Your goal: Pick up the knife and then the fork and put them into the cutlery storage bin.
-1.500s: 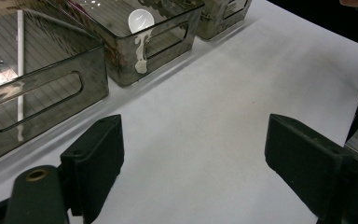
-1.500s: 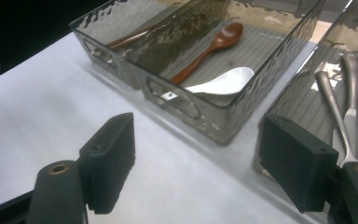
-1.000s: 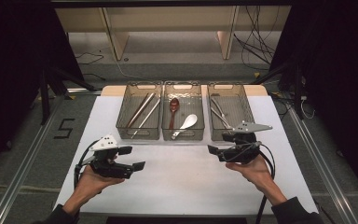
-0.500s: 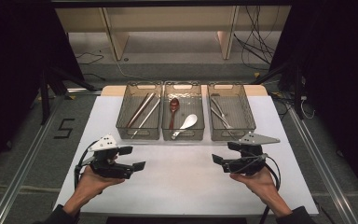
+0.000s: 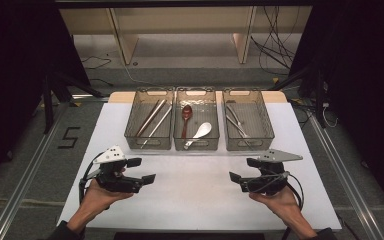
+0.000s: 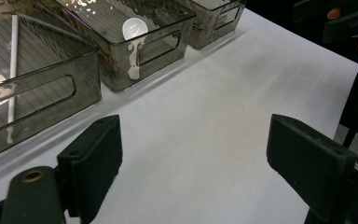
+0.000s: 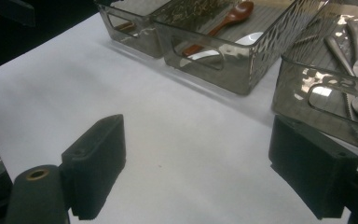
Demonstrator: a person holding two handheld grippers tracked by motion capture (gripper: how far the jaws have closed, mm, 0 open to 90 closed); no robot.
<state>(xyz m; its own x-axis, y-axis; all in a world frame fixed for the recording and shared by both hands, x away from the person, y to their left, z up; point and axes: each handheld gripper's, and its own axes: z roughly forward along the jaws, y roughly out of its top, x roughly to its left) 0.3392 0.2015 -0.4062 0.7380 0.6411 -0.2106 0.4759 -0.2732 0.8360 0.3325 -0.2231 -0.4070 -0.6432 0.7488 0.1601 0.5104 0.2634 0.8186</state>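
Three smoky clear bins stand in a row at the back of the white table [image 5: 195, 200]. The left bin [image 5: 150, 142] holds chopsticks [image 5: 152, 117]. In the middle bin [image 5: 196, 145] lie a brown spoon [image 5: 185, 117] and a white spoon [image 5: 201, 133]. Metal cutlery [image 5: 237, 122] lies in the right bin [image 5: 250, 145]. My left gripper [image 5: 141, 170] hovers open near the front left, with nothing between its jaws. My right gripper [image 5: 243, 169] is open and empty at the front right. Both point inward over bare table.
A wooden strip [image 5: 115, 96] edges the table's far side. Beyond it are shelf legs [image 5: 125, 47] and cables [image 5: 275, 45] on the floor. A metal rail [image 5: 25, 185] runs along the left, beside a "5" mark [image 5: 70, 137].
My right gripper has drawn back from the front of the right bin toward the near edge and slightly right. The left gripper has stayed in place.
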